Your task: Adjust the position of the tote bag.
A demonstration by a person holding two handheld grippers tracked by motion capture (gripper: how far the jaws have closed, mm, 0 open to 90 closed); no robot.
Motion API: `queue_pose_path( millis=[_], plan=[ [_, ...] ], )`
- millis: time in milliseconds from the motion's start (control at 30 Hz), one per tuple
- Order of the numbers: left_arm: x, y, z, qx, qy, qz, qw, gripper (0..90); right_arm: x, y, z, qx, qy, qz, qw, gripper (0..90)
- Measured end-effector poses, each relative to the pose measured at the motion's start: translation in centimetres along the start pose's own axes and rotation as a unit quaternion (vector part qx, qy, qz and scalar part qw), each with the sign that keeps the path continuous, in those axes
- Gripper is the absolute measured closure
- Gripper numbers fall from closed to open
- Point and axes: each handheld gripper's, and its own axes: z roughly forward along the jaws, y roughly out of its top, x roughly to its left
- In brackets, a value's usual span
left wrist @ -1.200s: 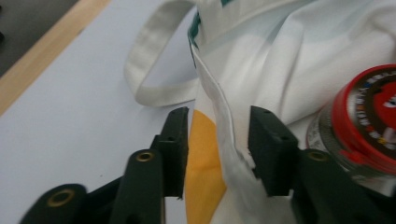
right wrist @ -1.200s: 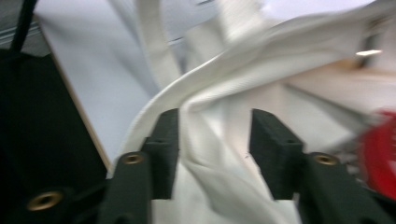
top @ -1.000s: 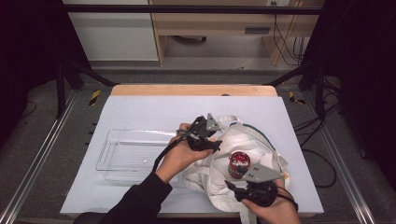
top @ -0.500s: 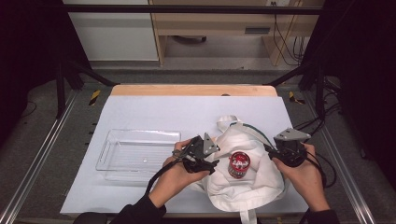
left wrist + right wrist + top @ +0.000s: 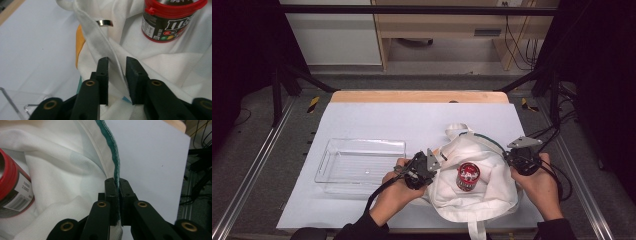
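R gripper (image 5: 513, 156) has swung out to white cloth tote bag's (image 5: 484, 192) right rim, jaws just clenched on green-edged hem. L gripper (image 5: 117, 65) closing round left hem, cloth between jaws, not pinched yet. Bag w/ red-lidded candy tub (image 5: 467, 176) sits near bench's front right corner; looks ready to spread open.

Left gripper (image 5: 428, 167): compact black body, grey three-cornered plate on top, black cable trailing toward the lower frame edge. Right gripper (image 5: 512, 156): same black body, grey three-cornered plate, black cable looping at the right of the frame. In the gripper views, each has two matte black jaw arms with brass-ringed pivot holes and flat black rectangular pads bearing small screw holes. Dark sleeves cover both forearms at the bottom of the high view.
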Motion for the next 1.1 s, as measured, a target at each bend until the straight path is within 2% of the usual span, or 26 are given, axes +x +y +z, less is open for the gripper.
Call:
queue_pose_path(
  millis=[133, 200, 267, 333, 433, 567, 633, 733, 767, 867, 933, 1000, 1033, 1100],
  plan=[
    [0.4, -0.1, 0.0, -0.004, -0.012, -0.009, 0.9999, 82.0, 0.1, -0.2, -0.2, -0.012, 0.004, 0.007, 0.9999, 88.2],
    [0.2, -0.1, -0.2, -0.003, -0.004, -0.003, 1.0, 85.8, 0.2, 0.0, -0.7, -0.017, 0.0, 0.001, 0.9999, 88.3],
    [0.1, -0.2, -0.3, 0.0, 0.001, -0.001, 1.0, 87.0, 0.0, 0.0, -0.9, -0.015, 0.002, 0.007, 0.9999, 88.4],
    [0.2, -0.4, -0.2, 0.002, 0.003, 0.0, 1.0, 87.6, -0.2, -0.4, -0.5, -0.01, 0.0, 0.008, 0.9999, 88.4],
    [0.4, -0.7, 0.0, 0.007, 0.004, -0.003, 1.0, 88.1, -0.6, -1.5, 1.0, 0.017, 0.0, 0.01, 0.9998, 88.4],
    [0.5, -1.0, 0.1, 0.011, 0.002, -0.005, 0.9999, 88.3, -1.1, -3.2, 2.7, 0.034, 0.014, 0.035, 0.9987, 88.2],
    [0.3, -1.1, 0.0, 0.014, 0.006, 0.002, 0.9999, 88.3, -1.1, -3.2, 2.6, 0.027, 0.012, 0.039, 0.9988, 88.1],
    [0.3, -1.1, 0.0, 0.009, 0.004, 0.0, 0.9999, 88.2, -1.1, -3.2, 2.5, 0.02, 0.008, 0.045, 0.9988, 86.3],
    [0.3, -1.1, -0.1, 0.008, 0.001, -0.003, 1.0, 88.3, -1.0, -3.2, 2.5, 0.019, 0.007, 0.045, 0.9988, 83.3],
    [0.2, -1.0, -0.4, 0.005, 0.003, -0.001, 1.0, 88.1, -0.8, -2.5, 1.9, 0.0, -0.006, 0.043, 0.9991, 65.7],
    [0.1, -1.0, -0.2, 0.0, 0.003, 0.0, 1.0, 88.1, -1.1, -2.1, 1.7, -0.016, 0.003, 0.044, 0.9989, 60.5],
    [0.1, -0.9, -0.2, 0.0, 0.002, 0.0, 1.0, 88.0, -1.3, -1.8, 1.9, -0.019, 0.014, 0.038, 0.999, 59.3],
    [0.1, -0.9, -0.2, -0.001, 0.002, 0.001, 1.0, 88.0, -1.4, -1.7, 2.0, -0.023, 0.028, 0.041, 0.9985, 62.4],
    [0.2, -1.0, -0.3, 0.002, 0.002, 0.0, 1.0, 88.0, -1.4, -1.6, 2.3, -0.017, 0.034, 0.035, 0.9987, 71.4]
  ],
)
